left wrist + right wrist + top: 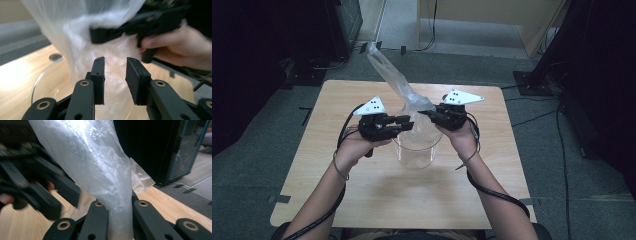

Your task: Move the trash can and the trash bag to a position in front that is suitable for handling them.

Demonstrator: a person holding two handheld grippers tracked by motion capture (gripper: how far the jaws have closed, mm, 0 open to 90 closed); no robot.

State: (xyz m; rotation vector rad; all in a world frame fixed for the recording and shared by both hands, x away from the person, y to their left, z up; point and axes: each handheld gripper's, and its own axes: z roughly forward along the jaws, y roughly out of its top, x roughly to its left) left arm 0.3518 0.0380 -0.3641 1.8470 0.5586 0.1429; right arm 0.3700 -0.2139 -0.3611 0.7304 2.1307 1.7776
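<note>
Between the right gripper (120,220)'s jaws we find the clear plastic bag (100,170) pinched tight, its film bunched in the narrow slot and hiding the pads themselves. From that grip the bag rises as a twisted column whose upper end is cut off by the frame. At the left gripper (115,80) the jaws stand apart, pressing on nothing, with the bag just ahead of them, blurred and white; we cannot tell whether the film brushes the pads. Seen from the high view, both grippers flank the bag above a clear glass jar (417,150) on the wooden table (362,200). The jar's rim is hard to trace through the film, and whether the bag's lower end sits inside it we cannot tell.
</note>
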